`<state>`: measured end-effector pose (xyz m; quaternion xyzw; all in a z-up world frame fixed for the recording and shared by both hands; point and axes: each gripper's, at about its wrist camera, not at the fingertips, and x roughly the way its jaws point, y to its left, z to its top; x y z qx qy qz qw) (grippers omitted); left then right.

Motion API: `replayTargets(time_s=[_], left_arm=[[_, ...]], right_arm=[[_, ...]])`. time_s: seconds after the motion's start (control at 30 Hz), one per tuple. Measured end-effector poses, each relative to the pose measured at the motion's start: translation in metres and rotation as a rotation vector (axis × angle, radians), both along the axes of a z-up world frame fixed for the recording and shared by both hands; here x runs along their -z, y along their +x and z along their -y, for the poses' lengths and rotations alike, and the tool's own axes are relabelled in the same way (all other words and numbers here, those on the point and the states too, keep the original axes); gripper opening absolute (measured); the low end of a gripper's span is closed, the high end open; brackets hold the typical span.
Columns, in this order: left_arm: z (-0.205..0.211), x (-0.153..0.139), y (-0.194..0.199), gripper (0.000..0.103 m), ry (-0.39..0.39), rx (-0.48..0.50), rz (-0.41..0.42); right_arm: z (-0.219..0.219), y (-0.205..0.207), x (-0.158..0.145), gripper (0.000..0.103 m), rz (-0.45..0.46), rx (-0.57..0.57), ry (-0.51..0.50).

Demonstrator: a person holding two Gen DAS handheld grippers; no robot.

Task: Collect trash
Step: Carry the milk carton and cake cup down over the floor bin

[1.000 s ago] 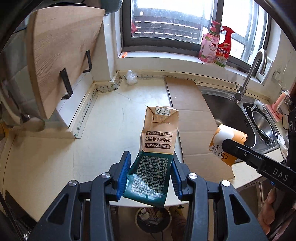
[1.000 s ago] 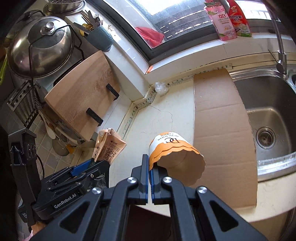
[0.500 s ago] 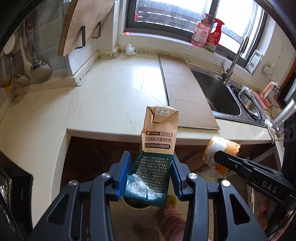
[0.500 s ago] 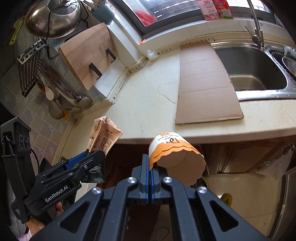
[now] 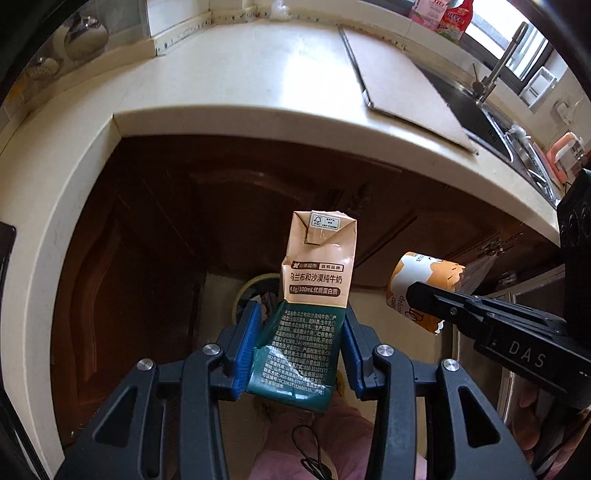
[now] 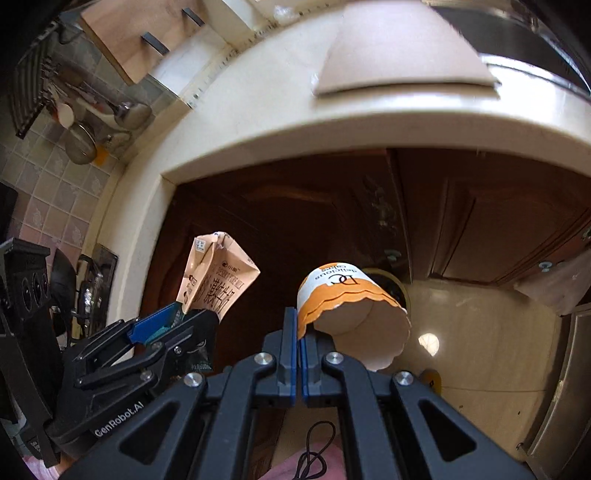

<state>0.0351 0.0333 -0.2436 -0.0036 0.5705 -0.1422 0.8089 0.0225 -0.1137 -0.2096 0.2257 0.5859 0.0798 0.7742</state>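
Note:
My left gripper (image 5: 300,343) is shut on a crumpled milk carton (image 5: 314,295), tan on top and dark green below; the carton also shows in the right wrist view (image 6: 216,275). My right gripper (image 6: 298,332) is shut on the rim of an orange and white paper cup (image 6: 351,314), which also shows in the left wrist view (image 5: 417,284). Both are held in the air below the counter edge, in front of dark wooden cabinet doors. A round trash bin (image 5: 255,291) stands on the floor beneath, mostly hidden behind the carton, and its rim shows behind the cup (image 6: 391,280).
The cream countertop (image 5: 240,85) curves above, with a flat cardboard sheet (image 5: 399,74) lying on it beside the steel sink (image 5: 476,110). Brown cabinet doors (image 6: 480,221) stand ahead. Beige floor (image 6: 480,350) lies to the right. A wooden cutting board (image 6: 140,33) and hanging utensils are at upper left.
Both grippers have dropped from above the counter to below its edge, carrying the carton and the cup. The trash bin on the floor has come closer into view.

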Motion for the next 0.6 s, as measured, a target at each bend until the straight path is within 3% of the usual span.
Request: replayTargets(time_s=[0.2,0.47,0.6], left_arm=[[-0.004,0.069,0.001,0.04,0.024,-0.034,-0.058],[-0.008,0.187,0.018,0.04,0.047,-0.091,-0.134],[-0.004,0.239,0.034,0.04,0.064,-0.087,-0.159]], right_arm=[[-0.001,0.008,0.071,0.001,-0.098,-0.012,0.012],[-0.01,0.022,0.199,0.001,-0.243,0.008,0.028],[-0.01,0.03,0.249,0.002,-0.301,0.014,0.021]])
